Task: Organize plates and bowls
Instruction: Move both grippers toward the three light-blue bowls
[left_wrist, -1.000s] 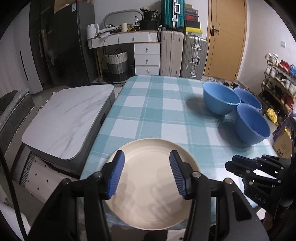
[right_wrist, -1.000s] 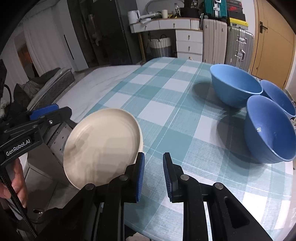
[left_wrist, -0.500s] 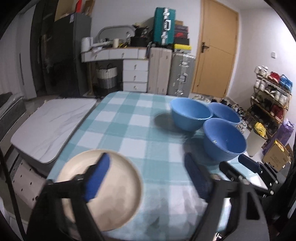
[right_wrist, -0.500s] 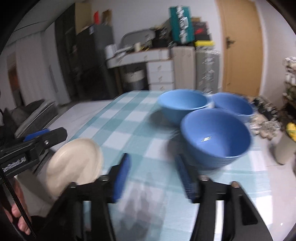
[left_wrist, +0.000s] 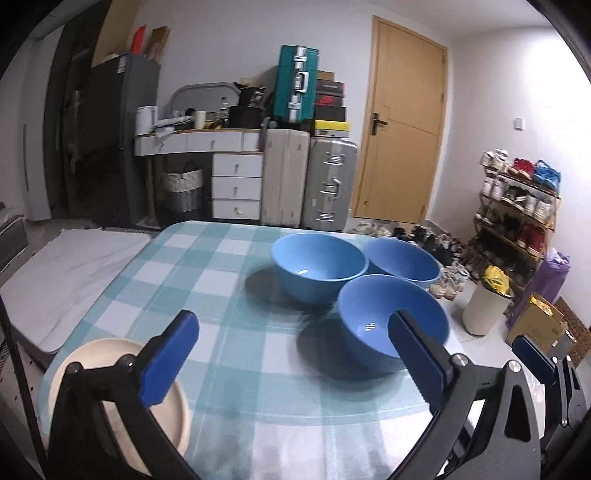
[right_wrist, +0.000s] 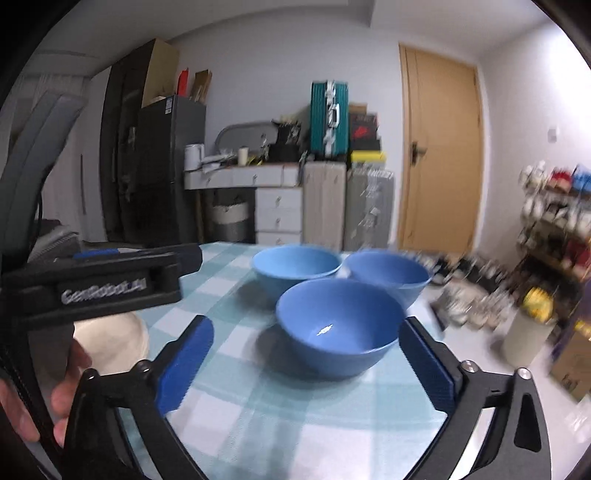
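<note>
Both my claws have just been opening and stand released, empty; the nearest blue bowl (right_wrist: 338, 326) sits centre frame, dead ahead between the right gripper (right_wrist: 306, 365) fingers, off-centre right for the left gripper (left_wrist: 295, 354)

1. We see on our left gripper (left_wrist: 291, 354) black arms, blue ribbed fingers (left_wrist: 170, 362) and silver screws.
2. Our right gripper (right_wrist: 306, 365) has the same black frame and blue fingers (right_wrist: 184, 369).
3. White "GenRobot.AI" lettering marks the left gripper's black body in the right wrist view.
</note>
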